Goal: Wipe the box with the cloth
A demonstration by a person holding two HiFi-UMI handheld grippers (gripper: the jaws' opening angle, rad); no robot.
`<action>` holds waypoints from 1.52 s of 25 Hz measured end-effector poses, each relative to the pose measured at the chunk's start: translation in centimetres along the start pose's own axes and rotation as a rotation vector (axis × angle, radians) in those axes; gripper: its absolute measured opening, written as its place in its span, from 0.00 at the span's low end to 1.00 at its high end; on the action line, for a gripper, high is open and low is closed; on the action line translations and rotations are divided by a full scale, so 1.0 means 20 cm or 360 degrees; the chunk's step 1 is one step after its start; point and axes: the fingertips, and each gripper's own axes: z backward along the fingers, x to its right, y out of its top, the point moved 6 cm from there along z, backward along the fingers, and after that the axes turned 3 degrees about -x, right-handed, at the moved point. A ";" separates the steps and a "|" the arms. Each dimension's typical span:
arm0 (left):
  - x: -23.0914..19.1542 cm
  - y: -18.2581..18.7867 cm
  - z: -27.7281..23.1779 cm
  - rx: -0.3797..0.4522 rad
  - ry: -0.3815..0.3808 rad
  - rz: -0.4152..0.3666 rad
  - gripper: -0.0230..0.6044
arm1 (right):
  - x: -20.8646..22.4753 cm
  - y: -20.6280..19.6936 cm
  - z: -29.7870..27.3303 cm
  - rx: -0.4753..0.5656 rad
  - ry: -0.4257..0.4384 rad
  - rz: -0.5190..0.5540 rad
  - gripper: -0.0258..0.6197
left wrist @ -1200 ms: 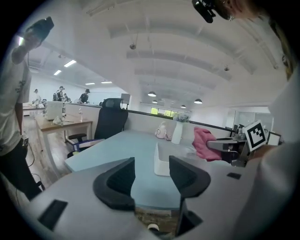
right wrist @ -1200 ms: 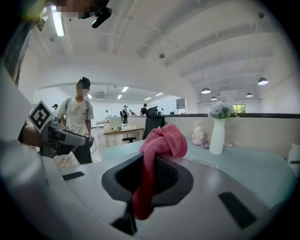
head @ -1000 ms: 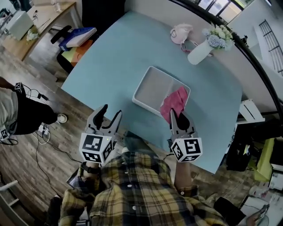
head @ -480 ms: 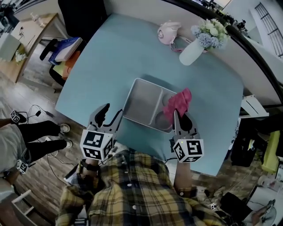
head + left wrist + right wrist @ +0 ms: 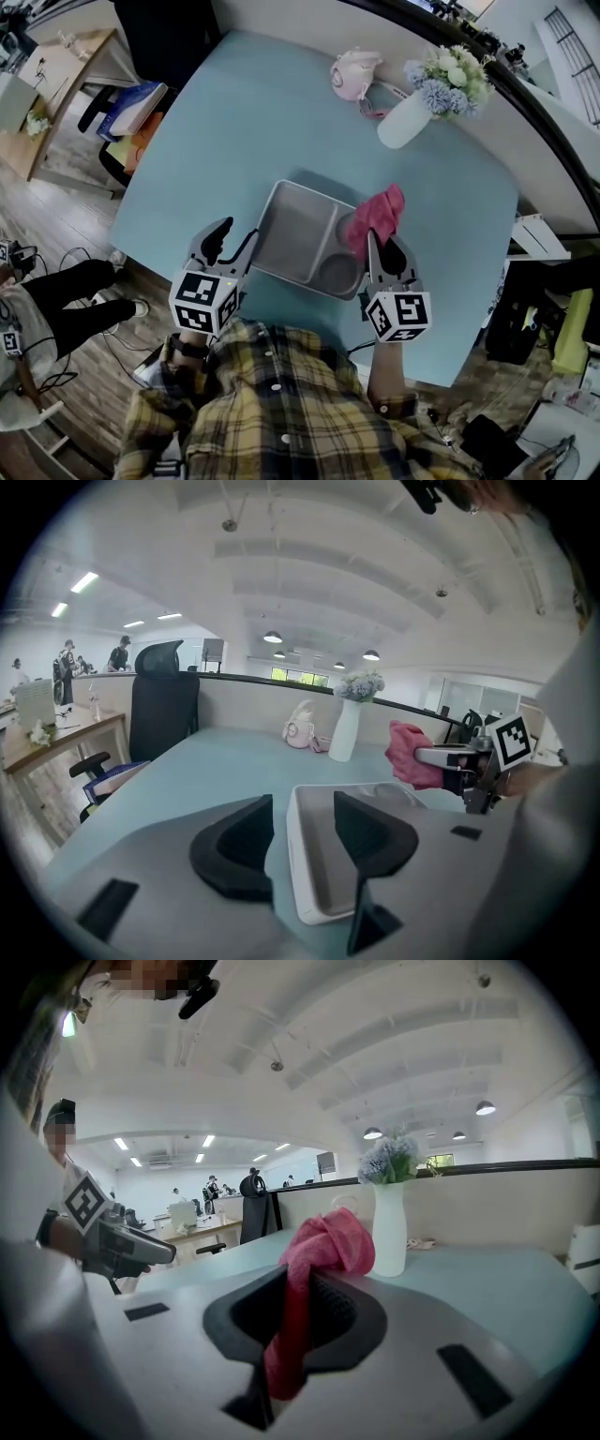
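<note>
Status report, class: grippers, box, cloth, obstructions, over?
Left gripper closing, empty, box just ahead. Right gripper shut on cloth above box. Vase stands clear beyond.

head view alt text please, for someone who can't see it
From above, the right gripper holds a pink cloth over the right end of a divided grey box on a blue table. The left gripper, jaws closing but gripping nothing, sits at the box's left rim. A white vase of flowers stands at the far edge.

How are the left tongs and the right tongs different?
The right tongs are shut on the pink cloth; the left tongs hold nothing. The left tongs' jaws stand apart, closing, with the rim of the box between them; the right tongs' jaws are pinched together. Both point toward the box.
</note>
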 end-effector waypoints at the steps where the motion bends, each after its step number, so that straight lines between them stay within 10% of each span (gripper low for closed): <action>1: 0.01 0.00 -0.01 -0.0007 -0.0016 -0.0002 0.34 | 0.00 0.00 0.00 0.0001 -0.0004 0.0000 0.11; 38: -0.05 -0.33 -0.26 -0.0415 -0.0554 -0.0125 0.22 | -0.34 0.01 0.07 -0.0071 -0.0259 0.0002 0.11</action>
